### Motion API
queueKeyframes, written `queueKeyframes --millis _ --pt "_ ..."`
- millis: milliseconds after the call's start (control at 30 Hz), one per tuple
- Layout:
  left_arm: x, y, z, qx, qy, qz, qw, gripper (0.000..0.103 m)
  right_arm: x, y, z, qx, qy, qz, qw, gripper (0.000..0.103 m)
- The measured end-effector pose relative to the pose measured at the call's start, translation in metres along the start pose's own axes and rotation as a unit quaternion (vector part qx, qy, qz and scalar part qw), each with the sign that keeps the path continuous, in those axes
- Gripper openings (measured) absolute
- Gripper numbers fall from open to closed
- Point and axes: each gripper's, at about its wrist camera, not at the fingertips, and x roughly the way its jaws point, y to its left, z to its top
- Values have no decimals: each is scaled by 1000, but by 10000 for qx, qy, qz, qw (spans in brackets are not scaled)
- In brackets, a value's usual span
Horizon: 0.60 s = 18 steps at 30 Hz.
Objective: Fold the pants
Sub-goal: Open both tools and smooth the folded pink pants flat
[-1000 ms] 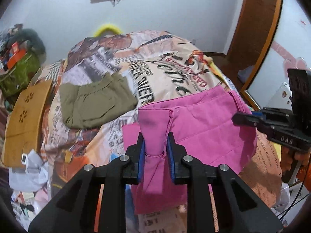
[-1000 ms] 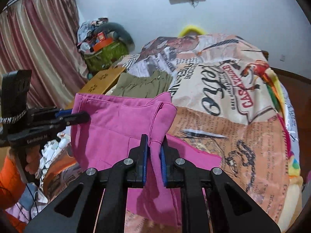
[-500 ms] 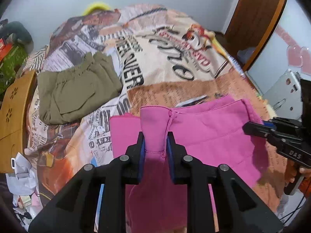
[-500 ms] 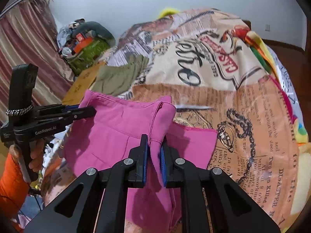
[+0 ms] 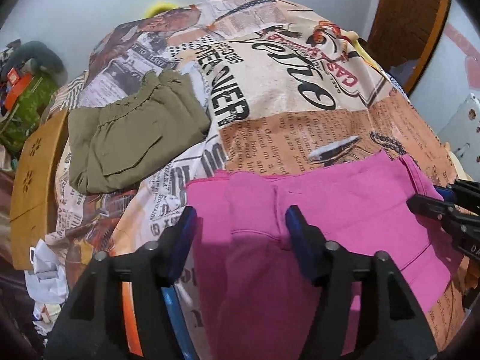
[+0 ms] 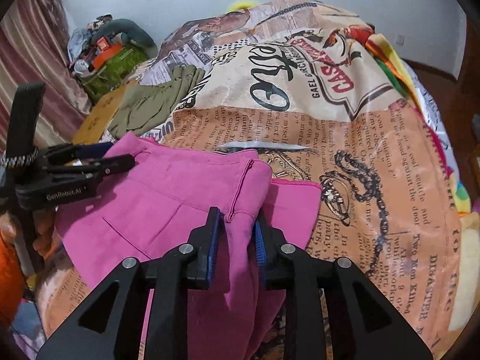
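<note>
Now that both sets of jaws have just been opening, we are letting go of the pink pants [image 5: 345, 210] which a moment ago hung pinched in each gripper above the bed. The left gripper [image 5: 240, 225] stands spread wide, its blue pads clear of the raised ridge of cloth that sits between them. The right gripper [image 6: 238, 234] has parted only a little; the fold of pink fabric still runs between its pads, and we judge the grip slack, though the right pad looks close enough that a light touch cannot be ruled out. The pants have come down with our hands and now lie on the printed bedspread [image 6: 345, 138] at its near edge, doubled over. That suggests this fold is laid and the next step is to draw clear and smooth it or take a new hold. Their long axis runs across from one gripper to the other, along the bed's near edge; the olive garment [image 5: 132, 138] lies well apart, farther up the bed.
</note>
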Motion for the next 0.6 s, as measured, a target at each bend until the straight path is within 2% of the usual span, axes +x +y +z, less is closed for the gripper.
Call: queueKeyframes --millis 133,300,400,500,600 --pt "-9 8 0 -166 -25 38 9999 69 -8 1 -1 -153 78 -222 9996 40" --pt "-41 7 0 -27 -528 361 9979 71 -32 -2 2 -84 -173 -223 9996 42" --pt "-63 2 0 132 -880 591 9943 74 -46 2 5 -79 -372 -127 9992 47" --pt "-79 -2 -1 157 -1047 473 9933 77 -50 14 6 -189 -455 -44 9988 49" --pt "-83 -6 -7 105 -997 159 9948 78 -42 26 4 -264 -364 70 9990 49"
